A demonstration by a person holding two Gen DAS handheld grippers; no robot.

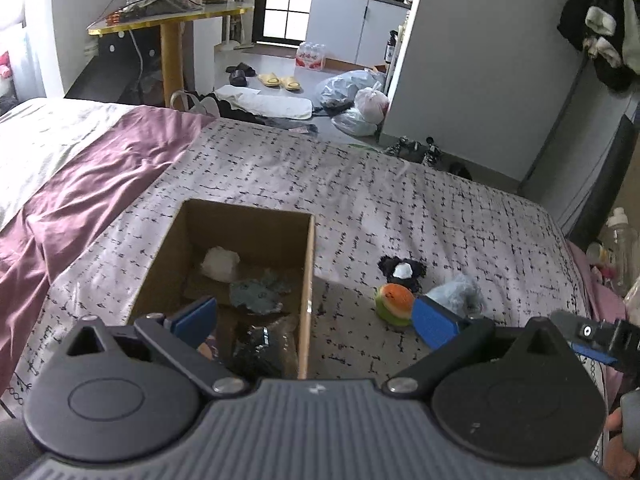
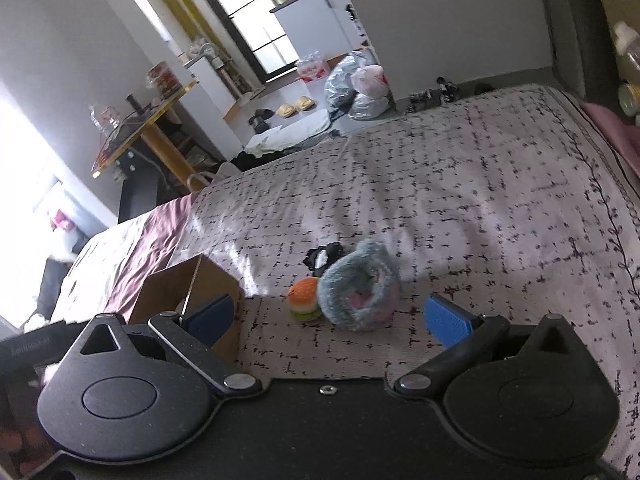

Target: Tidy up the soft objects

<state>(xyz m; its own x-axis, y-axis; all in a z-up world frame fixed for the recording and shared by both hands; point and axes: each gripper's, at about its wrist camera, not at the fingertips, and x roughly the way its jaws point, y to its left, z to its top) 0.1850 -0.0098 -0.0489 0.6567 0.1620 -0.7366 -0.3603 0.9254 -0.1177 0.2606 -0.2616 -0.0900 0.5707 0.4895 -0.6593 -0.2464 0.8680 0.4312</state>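
Note:
An open cardboard box (image 1: 308, 264) (image 2: 176, 284) stands on the bed. Inside lie a white soft lump (image 1: 220, 264), a grey-blue cloth (image 1: 258, 290) and a dark item (image 1: 260, 346). Right of the box lie a burger-shaped plush (image 1: 394, 304) (image 2: 305, 300), a fluffy blue-grey plush (image 1: 460, 290) (image 2: 360, 290) and a black-and-white plush (image 1: 402, 270) (image 2: 322, 258). My left gripper (image 1: 316, 316) is open above the box's near right wall, holding nothing. My right gripper (image 2: 328, 318) is open just short of the fluffy plush, holding nothing.
The bed wears a white sheet with black marks (image 1: 360, 184) and a mauve blanket (image 1: 80, 184) on the left. Beyond the bed's foot are plastic bags (image 1: 356, 100), slippers (image 1: 280, 80) and a yellow-edged table (image 1: 168, 20). Bottles (image 1: 618, 240) stand at the right.

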